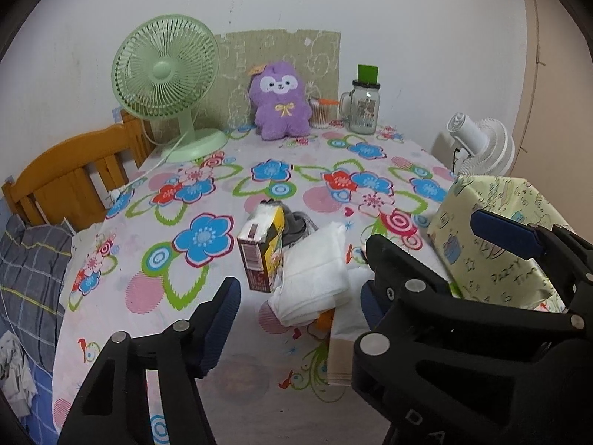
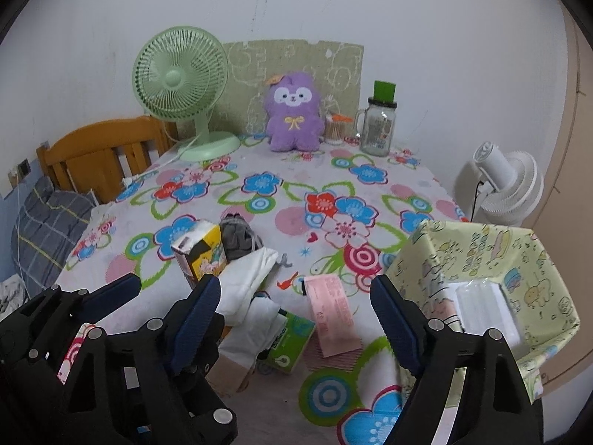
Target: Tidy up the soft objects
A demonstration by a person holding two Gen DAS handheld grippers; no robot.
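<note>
Approach stage: left gripper [image 1: 300, 304] and right gripper [image 2: 296, 307] both hang with jaws wide and empty over the white tissue pack [image 1: 315, 270], which lies just left of the patterned box [image 2: 481, 278]; next, closing squarely on it.

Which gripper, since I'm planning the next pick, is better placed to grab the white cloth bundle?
Left. The left gripper is open, the white cloth bundle centred just ahead of it. The right gripper, also open, frames the green pack and pink paper instead.
</note>
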